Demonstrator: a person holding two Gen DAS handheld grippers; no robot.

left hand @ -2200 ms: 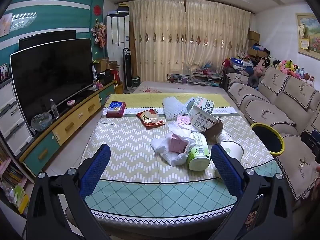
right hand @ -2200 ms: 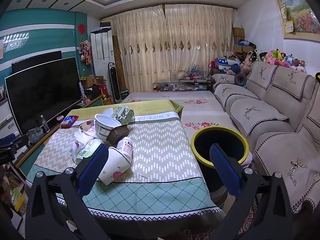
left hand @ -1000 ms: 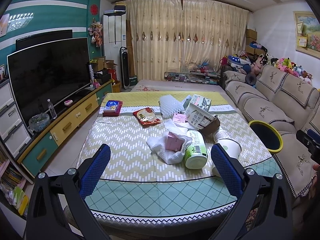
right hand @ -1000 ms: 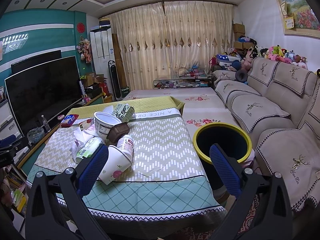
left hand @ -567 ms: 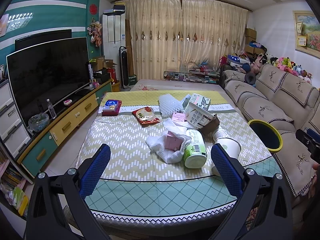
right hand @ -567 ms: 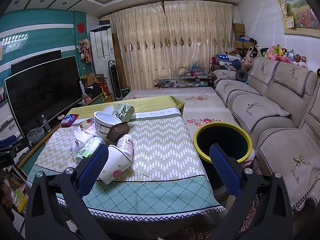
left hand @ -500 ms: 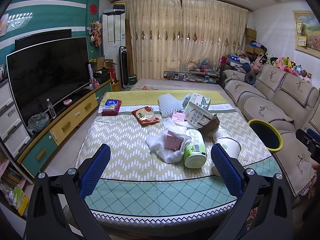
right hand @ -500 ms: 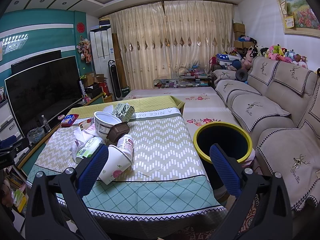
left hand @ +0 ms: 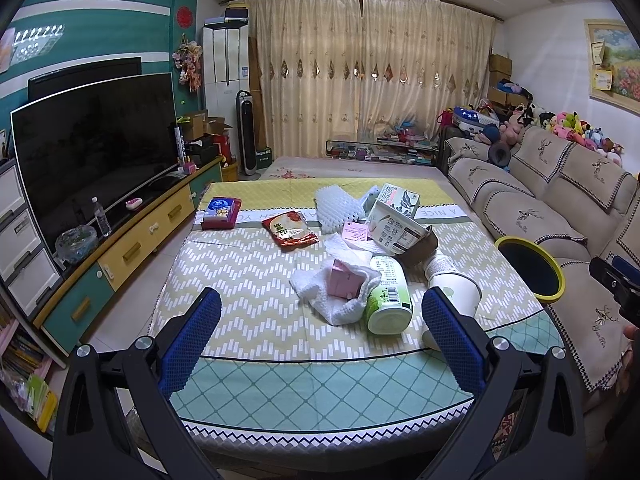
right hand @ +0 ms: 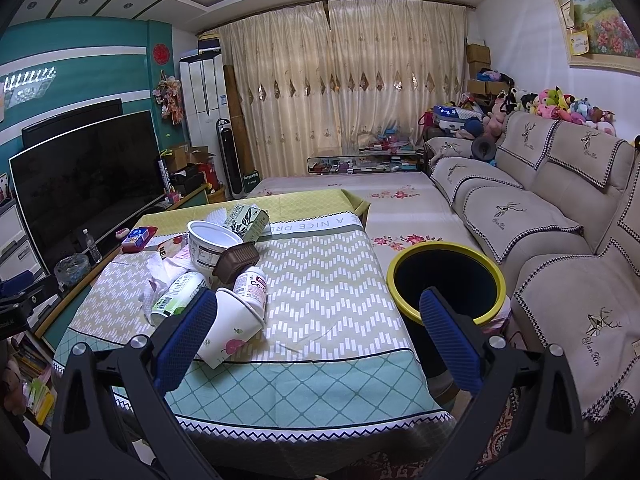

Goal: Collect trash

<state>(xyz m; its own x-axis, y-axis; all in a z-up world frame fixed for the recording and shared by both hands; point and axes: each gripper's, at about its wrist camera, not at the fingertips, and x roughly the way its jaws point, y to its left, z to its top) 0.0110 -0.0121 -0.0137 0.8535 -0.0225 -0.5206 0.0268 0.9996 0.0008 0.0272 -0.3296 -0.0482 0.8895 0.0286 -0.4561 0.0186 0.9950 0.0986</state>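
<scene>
A living room with drawn curtains (left hand: 372, 80), a big television (left hand: 92, 148) on one side and a sofa (right hand: 540, 216) on the other; between them stands a table (left hand: 248, 280) under a patterned cloth, strewn with trash.

My left gripper (left hand: 320, 336) hangs over the near edge of the table, its jaws spread wide and holding nothing. Straight ahead between them lies a white cloth (left hand: 332, 296) wrapped around a pink box (left hand: 344, 282), touching a green-labelled bottle (left hand: 389, 296) on its side. Just beyond my right-hand finger lies a tipped paper cup (left hand: 456, 284). Farther ahead are a red snack packet (left hand: 290, 230), a foam net (left hand: 338, 210) and a carton (left hand: 396, 200).

My right gripper (right hand: 318, 338) is likewise wide open and empty. The paper cup (right hand: 230, 330) lies just beside its left-hand finger, with a small white bottle (right hand: 252, 288) and a brown tray (right hand: 236, 260) beyond. The yellow-rimmed bin (right hand: 446, 282) stands on the floor just past its right-hand finger, beside the table.
</scene>
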